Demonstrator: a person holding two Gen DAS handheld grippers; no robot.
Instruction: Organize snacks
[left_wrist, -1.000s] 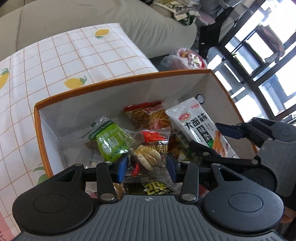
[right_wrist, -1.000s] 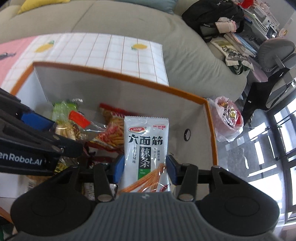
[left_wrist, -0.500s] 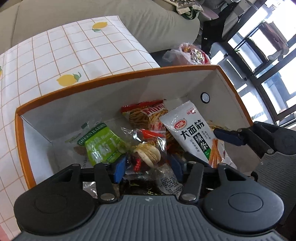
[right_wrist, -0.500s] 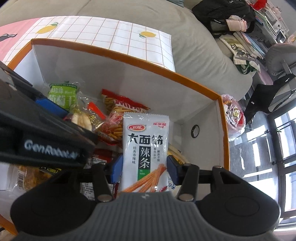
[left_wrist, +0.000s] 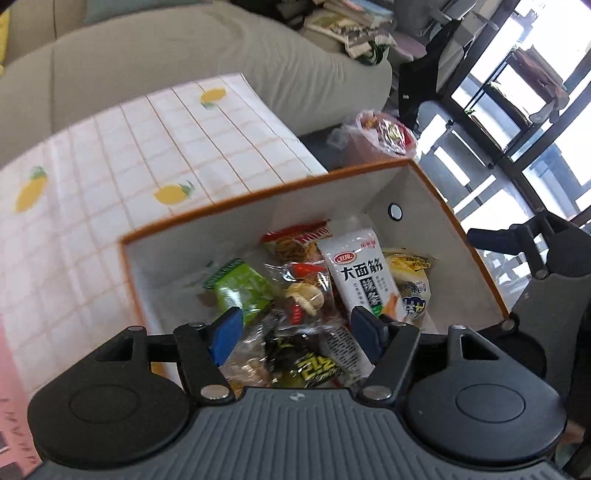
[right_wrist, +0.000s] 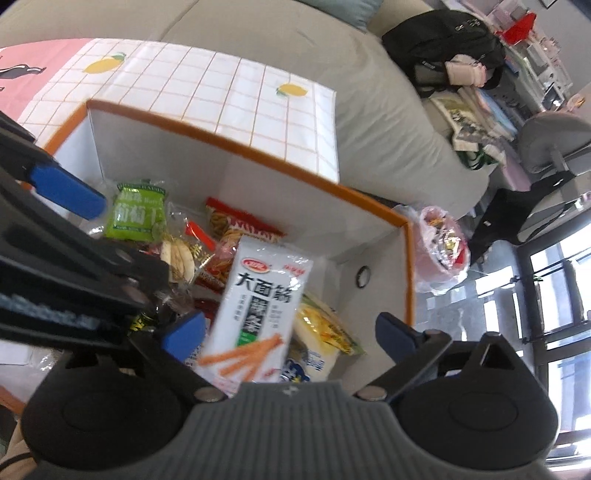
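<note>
Both grippers have let go since the earlier frames. Spread wide, the right gripper (right_wrist: 295, 334) has freed the white spicy-strip packet (right_wrist: 260, 306), which lies tilted in the orange-rimmed box (right_wrist: 295, 162) at frame centre, on a yellow pastry packet (right_wrist: 325, 325). Likewise released, the left gripper (left_wrist: 295, 326) hangs over the clear-wrapped snack (left_wrist: 306, 295) in the lower middle, beside a green packet (left_wrist: 242, 290). Under the box lies a lemon-print cloth (left_wrist: 147, 155) covering the surface.
</note>
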